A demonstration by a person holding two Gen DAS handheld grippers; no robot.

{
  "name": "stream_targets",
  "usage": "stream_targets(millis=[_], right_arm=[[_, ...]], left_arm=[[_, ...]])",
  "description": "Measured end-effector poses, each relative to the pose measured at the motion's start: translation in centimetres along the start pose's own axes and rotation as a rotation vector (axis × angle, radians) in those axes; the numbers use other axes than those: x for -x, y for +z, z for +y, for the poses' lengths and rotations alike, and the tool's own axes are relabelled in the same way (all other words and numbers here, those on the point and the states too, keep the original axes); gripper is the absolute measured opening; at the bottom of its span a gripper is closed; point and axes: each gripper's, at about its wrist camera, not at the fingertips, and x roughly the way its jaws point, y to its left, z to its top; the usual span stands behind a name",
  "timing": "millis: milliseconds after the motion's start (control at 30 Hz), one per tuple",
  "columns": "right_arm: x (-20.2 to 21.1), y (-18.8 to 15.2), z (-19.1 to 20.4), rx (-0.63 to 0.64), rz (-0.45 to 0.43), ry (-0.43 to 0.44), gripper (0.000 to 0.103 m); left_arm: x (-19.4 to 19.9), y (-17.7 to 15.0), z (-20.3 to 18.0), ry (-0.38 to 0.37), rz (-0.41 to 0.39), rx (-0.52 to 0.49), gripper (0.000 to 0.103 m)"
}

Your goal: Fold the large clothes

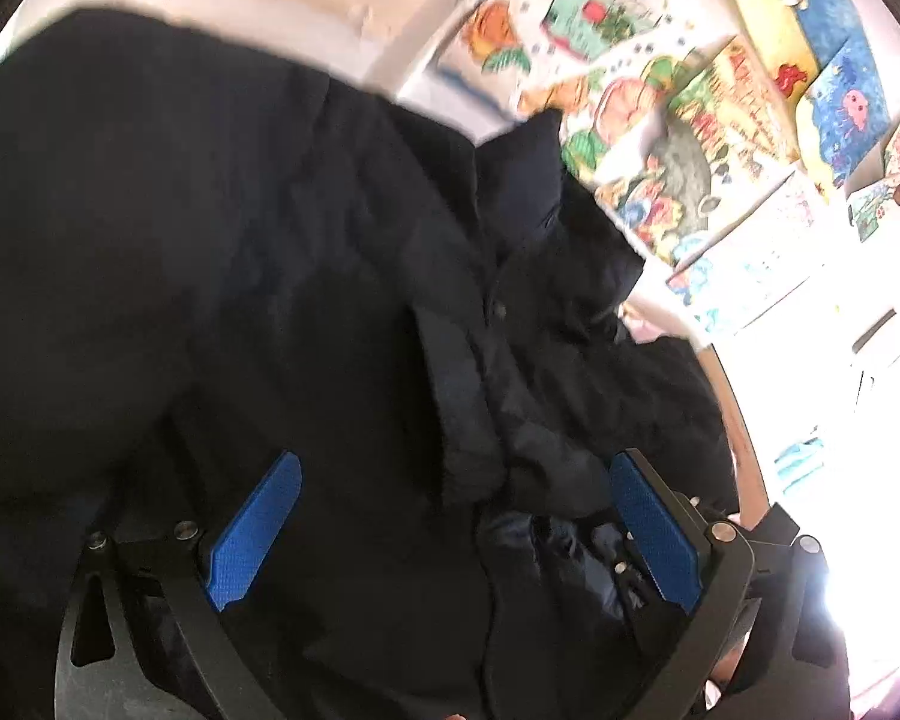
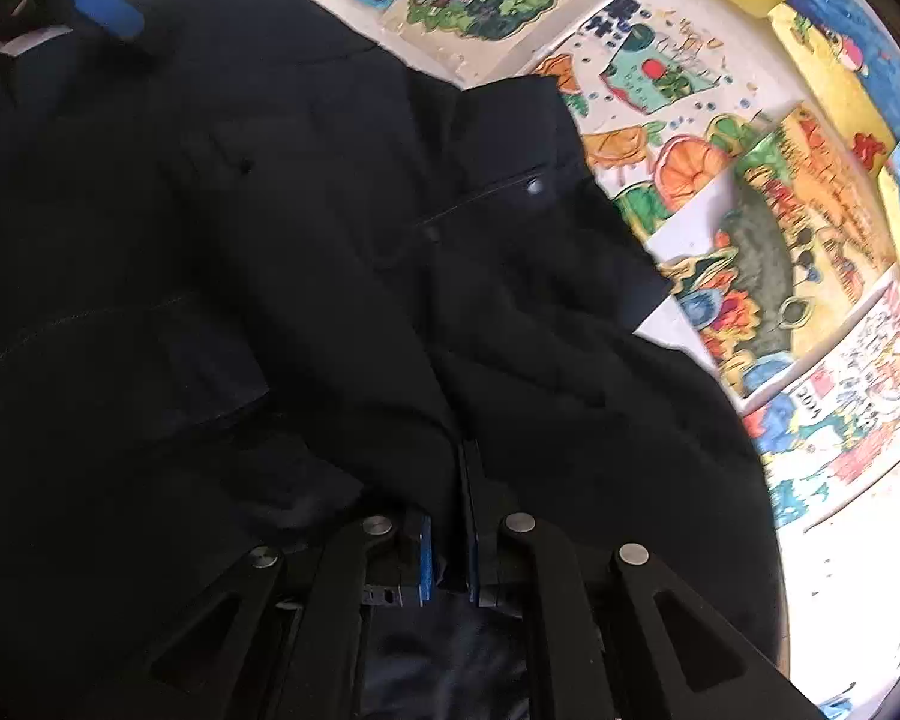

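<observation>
Right now my right gripper (image 2: 447,546) is clamped on a fold of the dark jacket (image 2: 306,276) spread over the picture-covered table (image 2: 750,228), left gripper (image 1: 450,528) apart above it, so I'd carry the fold across taut and flat.

No text, brand or number can be read anywhere. The colourful drawings (image 2: 768,228) carry hand-drawn characters, but they are too blurred and warped to make out. A pale tag (image 2: 27,39) on the dark coat (image 2: 270,270) shows no legible print.
</observation>
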Motion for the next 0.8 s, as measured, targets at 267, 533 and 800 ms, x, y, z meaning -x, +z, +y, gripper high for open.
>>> stream_targets(millis=[267, 533, 800], right_arm=[[-0.1, 0.7, -2.6, -0.14, -0.028, 0.077, 0.008], [0.8, 0.2, -1.4, -0.14, -0.034, 0.082, 0.009], [1.7, -0.1, 0.0, -0.069, -0.062, 0.126, 0.036]], left_arm=[[-4.3, -0.7, -0.2, -0.072, 0.133, 0.011, 0.096], [-6.5, -1.0, -0.1, -0.103, 0.157, 0.076, 0.033], [-2.6, 0.6, -4.4, 0.057, -0.126, -0.153, 0.004]])
